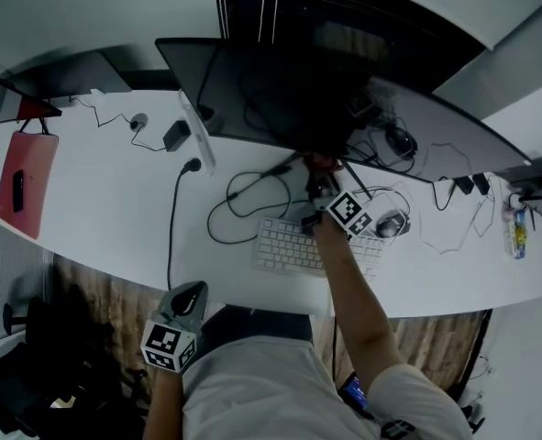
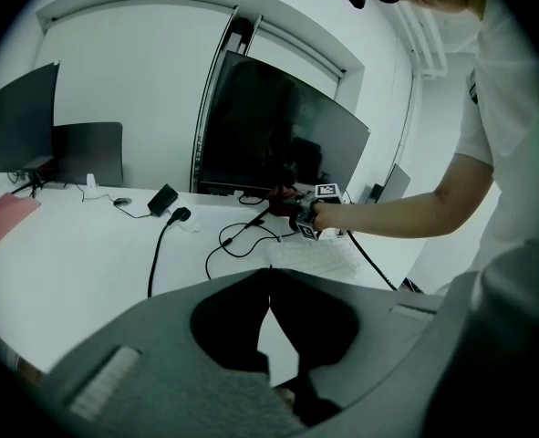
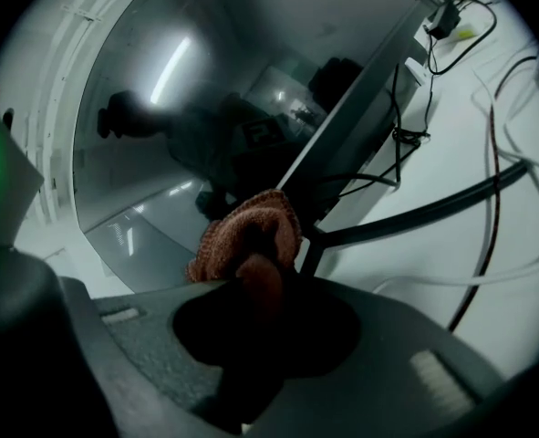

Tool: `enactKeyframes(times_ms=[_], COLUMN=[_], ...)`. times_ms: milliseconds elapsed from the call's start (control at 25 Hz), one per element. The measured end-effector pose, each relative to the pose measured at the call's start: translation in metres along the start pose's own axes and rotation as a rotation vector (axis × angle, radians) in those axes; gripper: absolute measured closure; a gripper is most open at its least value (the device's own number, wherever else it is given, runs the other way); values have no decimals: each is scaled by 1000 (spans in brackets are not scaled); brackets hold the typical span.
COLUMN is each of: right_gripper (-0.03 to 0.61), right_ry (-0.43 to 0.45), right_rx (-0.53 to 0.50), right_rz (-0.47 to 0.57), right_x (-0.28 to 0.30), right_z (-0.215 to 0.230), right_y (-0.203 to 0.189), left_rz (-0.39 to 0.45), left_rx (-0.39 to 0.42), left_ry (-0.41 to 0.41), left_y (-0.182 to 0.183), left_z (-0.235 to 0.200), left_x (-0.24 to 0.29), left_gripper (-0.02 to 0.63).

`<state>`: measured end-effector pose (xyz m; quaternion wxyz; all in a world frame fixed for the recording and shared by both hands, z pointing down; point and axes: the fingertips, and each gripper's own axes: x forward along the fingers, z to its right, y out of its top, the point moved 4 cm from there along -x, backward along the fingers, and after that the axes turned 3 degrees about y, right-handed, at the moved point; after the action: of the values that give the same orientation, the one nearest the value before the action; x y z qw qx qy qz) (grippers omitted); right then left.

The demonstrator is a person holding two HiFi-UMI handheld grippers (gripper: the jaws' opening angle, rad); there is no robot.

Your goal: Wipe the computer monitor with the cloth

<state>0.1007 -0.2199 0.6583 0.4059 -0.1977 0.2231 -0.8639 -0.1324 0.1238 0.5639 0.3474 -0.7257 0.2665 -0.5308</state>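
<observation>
Right gripper view: jaw tips of right gripper (image 3: pixel 260 286) hidden in cloth (image 3: pixel 251 235).

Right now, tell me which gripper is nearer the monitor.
Right. The right gripper holds the cloth by the lower edge of the monitor; the left gripper hangs beyond the near edge of the desk.

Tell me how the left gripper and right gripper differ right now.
The right gripper is shut on the cloth; the left gripper is shut and empty. The right gripper is up at the monitor; the left gripper sits low by the person's torso. Both are shut.
</observation>
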Motion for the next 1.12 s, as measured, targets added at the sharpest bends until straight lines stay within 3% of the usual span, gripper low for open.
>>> enactKeyframes(times_ms=[280, 640, 1120], right_gripper=[502, 502, 502], right_ry=[-10, 29, 82], right_rx=[12, -46, -266], right_rz=[17, -4, -62], right_x=[-19, -52, -116], right_z=[8, -18, -98], right_y=[17, 34, 55], left_rz=[3, 48, 109], left_rx=[17, 52, 140], left_ry=[-28, -68, -214], left_y=[8, 40, 96], left_z=[16, 20, 48], left_x=[9, 22, 56], left_gripper=[604, 604, 604])
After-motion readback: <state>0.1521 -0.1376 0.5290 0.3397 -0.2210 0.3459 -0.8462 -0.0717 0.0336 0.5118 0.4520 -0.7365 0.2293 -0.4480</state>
